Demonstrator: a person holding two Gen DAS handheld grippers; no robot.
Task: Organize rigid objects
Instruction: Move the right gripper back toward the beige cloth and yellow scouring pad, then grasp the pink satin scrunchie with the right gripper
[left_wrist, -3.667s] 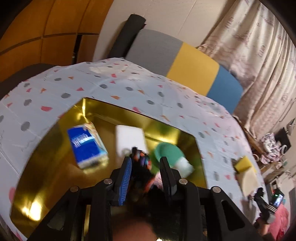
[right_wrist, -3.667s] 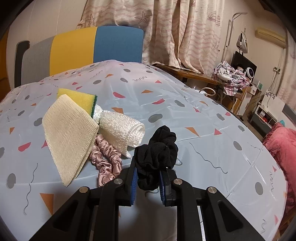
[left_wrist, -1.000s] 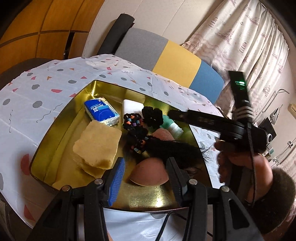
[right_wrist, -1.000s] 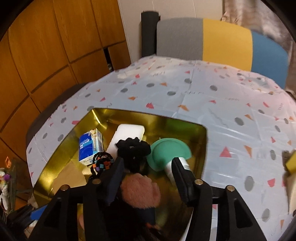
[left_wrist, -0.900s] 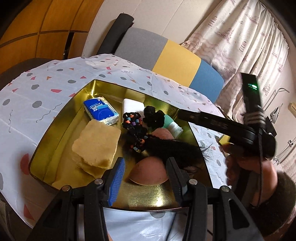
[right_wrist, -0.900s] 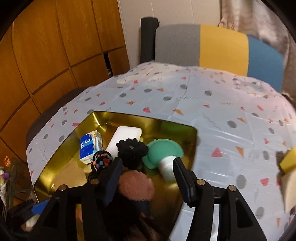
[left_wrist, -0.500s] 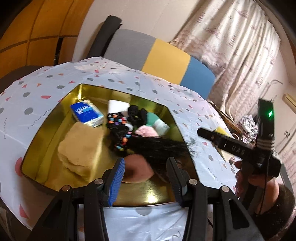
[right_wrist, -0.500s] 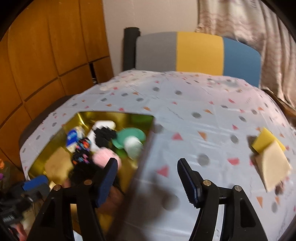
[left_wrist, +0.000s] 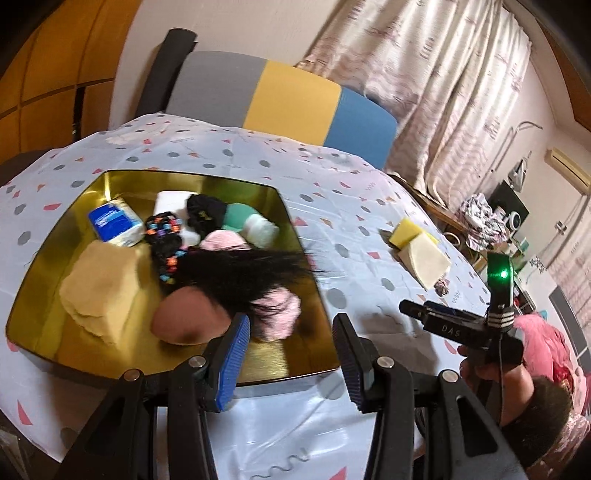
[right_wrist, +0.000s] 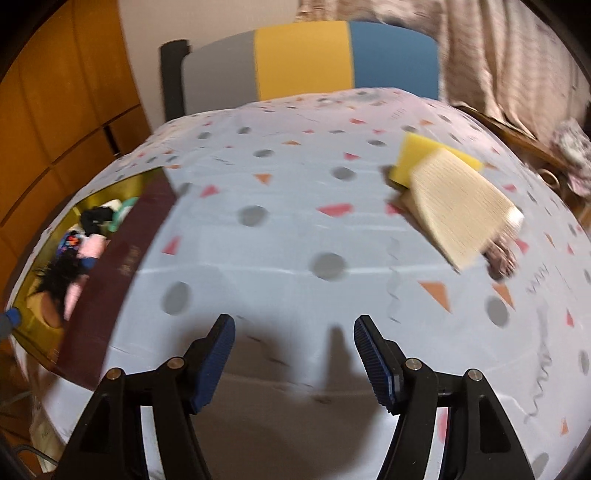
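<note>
The gold tray (left_wrist: 92, 181) on the dotted tablecloth (left_wrist: 332, 192) holds a tissue pack (left_wrist: 114, 221), black hairpiece (left_wrist: 240, 273) and pink scrunchie (left_wrist: 277, 314). The left gripper (left_wrist: 291, 354) hangs open and empty at its near rim. Only the right view shows the right gripper (right_wrist: 293, 354), jaws just widened, empty, facing the yellow sponge (right_wrist: 410, 155).

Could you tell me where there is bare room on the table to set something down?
The tablecloth lies bare between the gold tray and the yellow sponge with its beige cloth. Inside the tray only the near strip is free; the rest is crowded with a tissue pack, hairpiece and scrunchies.
</note>
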